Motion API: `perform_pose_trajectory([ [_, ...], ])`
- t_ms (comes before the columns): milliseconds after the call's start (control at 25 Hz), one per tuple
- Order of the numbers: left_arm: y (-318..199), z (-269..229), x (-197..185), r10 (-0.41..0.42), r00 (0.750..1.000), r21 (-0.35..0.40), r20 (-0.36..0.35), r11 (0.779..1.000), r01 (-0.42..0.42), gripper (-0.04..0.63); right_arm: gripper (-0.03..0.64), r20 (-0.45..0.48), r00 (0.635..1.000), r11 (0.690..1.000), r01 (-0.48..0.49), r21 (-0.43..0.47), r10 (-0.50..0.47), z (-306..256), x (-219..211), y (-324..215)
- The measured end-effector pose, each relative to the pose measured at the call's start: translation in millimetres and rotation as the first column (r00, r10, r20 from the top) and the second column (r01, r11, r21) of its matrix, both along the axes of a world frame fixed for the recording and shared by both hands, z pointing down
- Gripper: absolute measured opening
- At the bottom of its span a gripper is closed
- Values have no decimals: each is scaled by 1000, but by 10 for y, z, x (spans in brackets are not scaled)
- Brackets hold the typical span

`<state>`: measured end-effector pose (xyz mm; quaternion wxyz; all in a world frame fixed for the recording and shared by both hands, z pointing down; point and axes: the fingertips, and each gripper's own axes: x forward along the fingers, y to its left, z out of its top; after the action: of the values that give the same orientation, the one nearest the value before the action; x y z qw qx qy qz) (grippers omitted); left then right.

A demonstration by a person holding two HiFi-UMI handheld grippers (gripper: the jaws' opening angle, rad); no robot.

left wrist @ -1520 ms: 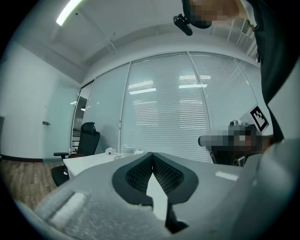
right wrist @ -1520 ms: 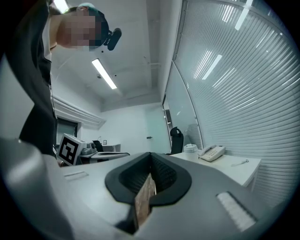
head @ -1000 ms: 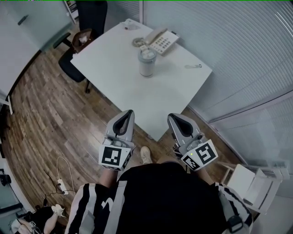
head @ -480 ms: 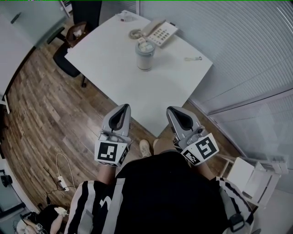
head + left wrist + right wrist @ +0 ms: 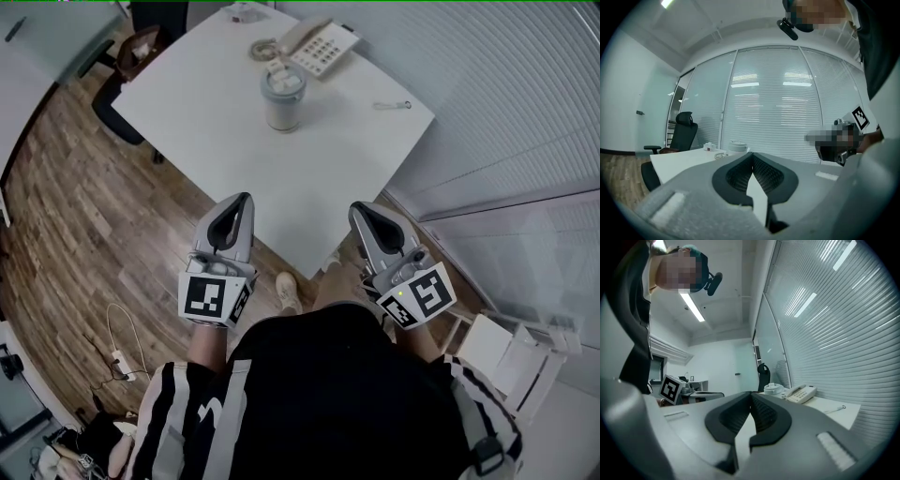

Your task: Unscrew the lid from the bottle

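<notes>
From the head view, both tongs are held level at the desk's near corner. The left gripper and right gripper sit side by side, each clenched on nothing. I'd say they are held that way because nothing is within reach to grasp yet. The bottle stands upright well beyond them, toward the far corner of the desk and just on the near side of the telephone. It is a squat, pale cylinder. Its wide lid is still on, with some raised fitting on top.

The left gripper view shows ribbed pads pressed together, and the bottle is small and distant above them on the desk top.

The right gripper view shows the same: pads meeting, nothing between them, and the bottle beside the telephone far ahead.
</notes>
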<state>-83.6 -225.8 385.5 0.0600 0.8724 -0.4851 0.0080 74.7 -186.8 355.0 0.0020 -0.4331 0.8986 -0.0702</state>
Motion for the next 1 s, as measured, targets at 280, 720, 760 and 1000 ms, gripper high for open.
perform_pose_trajectory([
  [280,-419,99,83,-48,998,-10,33,999,48,3,2,-7,997,996,83,19,-82,35,148,-528],
  [720,-895,308,162,-76,996,-35,51,996,78,95,125,-67,962,964,266,29,-263,97,19,-1189],
  [760,-918,327,164,-80,995,-35,53,996,82,104,135,-68,960,961,275,27,-272,113,16,-1222],
  [1000,-1120,502,267,-59,996,-46,65,997,62,162,183,-83,953,956,293,9,-292,223,47,-1499],
])
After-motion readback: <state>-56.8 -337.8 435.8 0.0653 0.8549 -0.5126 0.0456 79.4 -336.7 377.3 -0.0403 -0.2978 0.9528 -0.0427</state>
